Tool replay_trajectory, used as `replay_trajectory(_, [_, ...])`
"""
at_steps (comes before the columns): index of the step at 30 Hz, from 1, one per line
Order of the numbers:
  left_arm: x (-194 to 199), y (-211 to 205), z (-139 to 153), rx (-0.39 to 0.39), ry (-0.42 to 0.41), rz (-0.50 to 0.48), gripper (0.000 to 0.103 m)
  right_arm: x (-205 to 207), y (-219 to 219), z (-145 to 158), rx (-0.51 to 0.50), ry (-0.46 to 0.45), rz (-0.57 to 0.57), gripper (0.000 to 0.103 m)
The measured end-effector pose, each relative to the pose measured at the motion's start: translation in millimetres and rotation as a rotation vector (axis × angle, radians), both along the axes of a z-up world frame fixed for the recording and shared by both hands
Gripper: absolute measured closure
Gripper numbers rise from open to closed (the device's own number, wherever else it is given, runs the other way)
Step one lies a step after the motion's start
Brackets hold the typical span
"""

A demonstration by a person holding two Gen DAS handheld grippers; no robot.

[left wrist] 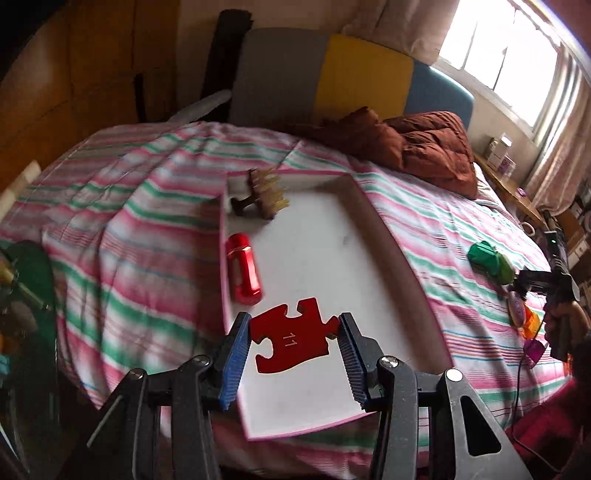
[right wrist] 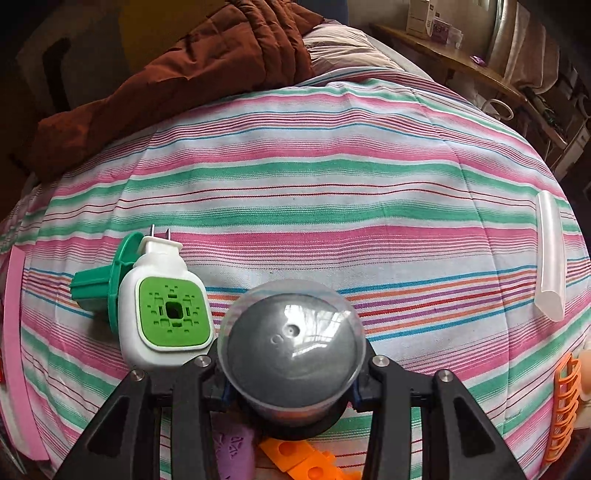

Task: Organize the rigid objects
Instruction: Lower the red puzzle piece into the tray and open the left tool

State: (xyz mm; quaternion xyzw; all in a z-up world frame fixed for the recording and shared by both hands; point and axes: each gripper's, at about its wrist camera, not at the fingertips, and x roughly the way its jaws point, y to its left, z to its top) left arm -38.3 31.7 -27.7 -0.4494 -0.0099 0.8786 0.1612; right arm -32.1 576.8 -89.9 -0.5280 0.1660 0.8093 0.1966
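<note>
Red puzzle piece (left wrist: 291, 338) numbered 11 hangs above the white tray (left wrist: 332, 258); grey-domed capsule (right wrist: 291, 350) upright.

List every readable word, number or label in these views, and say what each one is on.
"11": in pale digits on the red puzzle piece, which the left tool holds over the white tray.
Print on the boxes on the wooden shelf by the window: too small and blurred to read.
Raised marks on the grey dome in the right tool: not legible.
</note>
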Motion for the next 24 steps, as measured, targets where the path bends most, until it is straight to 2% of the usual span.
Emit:
replay_trajectory(4, [1.3,-2.7,-13.6,-0.005,-0.043,-0.001,0.055,9.0,1.8,-1.2,-0.001,0.047,-0.005,0.06])
replay_trajectory(8, [-3.0,12.0,-24.6,-0.012,-0.078,-0.042,0.055,-1.0,-11.5,-1.9,0.033,0.044,0.003,0.06])
replay_trajectory(13, [-21.7,32.0,-34.7,-0.078,-0.078,-0.07,0.055,1.8,-10.7,-1.4,0.038,0.049,0.006,0.06])
replay_trajectory(17, [-44.1,37.0,-47.0,-0.142,-0.08,-0.052,0.055,2.1,-11.7,-1.5,0.046,0.047,0.012,0.06])
replay_trajectory(19, [-55.5,38.1,-53.3,-0.144,-0.1,-0.05,0.055,3.2,-13.9,-0.9,0.05,0.045,0.015,0.06])
replay_trajectory(24, [-73.6,44.1,-55.1,-0.189,-0.062,-0.034,0.053,2.1,-14.2,-2.5,0.05,0.046,0.017,0.06])
